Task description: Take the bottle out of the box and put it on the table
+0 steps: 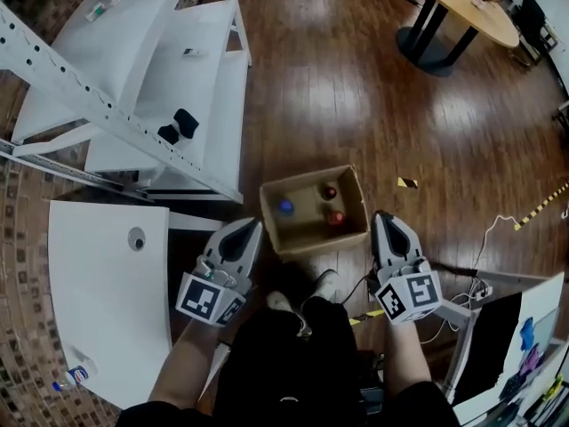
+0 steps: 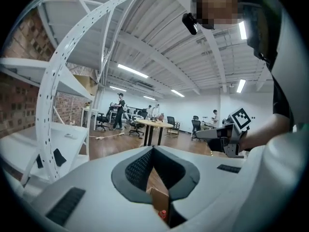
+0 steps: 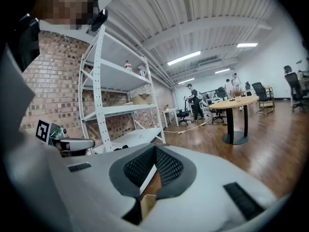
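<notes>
Ceiling strip lights (image 3: 183,58) glare; fisheye edges darken.

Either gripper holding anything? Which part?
Nothing is held. The left gripper and right gripper both have their jaws together and empty, flanking the box; the bottles stand inside it.

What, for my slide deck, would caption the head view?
Both shut, left gripper and right gripper flank an open cardboard box holding bottles.
</notes>
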Tool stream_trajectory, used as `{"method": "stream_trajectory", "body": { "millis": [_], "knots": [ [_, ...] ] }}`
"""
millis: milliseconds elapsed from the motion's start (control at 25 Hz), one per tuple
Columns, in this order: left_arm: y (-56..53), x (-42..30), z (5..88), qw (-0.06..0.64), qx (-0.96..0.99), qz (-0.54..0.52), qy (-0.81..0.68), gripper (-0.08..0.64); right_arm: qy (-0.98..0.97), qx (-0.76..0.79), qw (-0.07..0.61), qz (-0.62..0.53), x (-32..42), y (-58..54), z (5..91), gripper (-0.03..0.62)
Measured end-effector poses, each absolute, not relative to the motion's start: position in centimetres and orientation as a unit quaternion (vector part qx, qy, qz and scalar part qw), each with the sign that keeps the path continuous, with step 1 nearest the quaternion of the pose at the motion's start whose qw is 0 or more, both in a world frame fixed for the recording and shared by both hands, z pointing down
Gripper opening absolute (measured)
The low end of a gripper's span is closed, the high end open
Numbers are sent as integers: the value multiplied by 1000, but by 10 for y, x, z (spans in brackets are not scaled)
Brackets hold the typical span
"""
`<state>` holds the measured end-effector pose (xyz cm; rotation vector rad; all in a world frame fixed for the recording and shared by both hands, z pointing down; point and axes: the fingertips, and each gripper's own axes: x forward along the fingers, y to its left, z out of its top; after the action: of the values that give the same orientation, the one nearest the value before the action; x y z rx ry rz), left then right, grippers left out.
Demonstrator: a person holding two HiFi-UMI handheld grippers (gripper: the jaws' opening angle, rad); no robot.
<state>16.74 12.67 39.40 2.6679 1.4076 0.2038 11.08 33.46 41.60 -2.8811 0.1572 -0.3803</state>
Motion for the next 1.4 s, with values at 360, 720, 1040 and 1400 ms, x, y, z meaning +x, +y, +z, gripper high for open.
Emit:
{"method": "stream_trajectory", "body": {
  "millis": [360,720,1040,1400],
  "knots": [
    [178,193,563,39,878,-20,476,-6,79,-989,99,-76,155,365,585,5],
    [152,201,747,49,885,-52,460,-6,144,-986,41,-72,200,312,779,5],
    [116,214,758,53,906,-33,419,-6,249,-945,-11,-209,230,232,880,22],
    [90,219,799,59,923,-18,380,-6,332,-875,-83,-342,236,188,1022,181]
  ]
}}
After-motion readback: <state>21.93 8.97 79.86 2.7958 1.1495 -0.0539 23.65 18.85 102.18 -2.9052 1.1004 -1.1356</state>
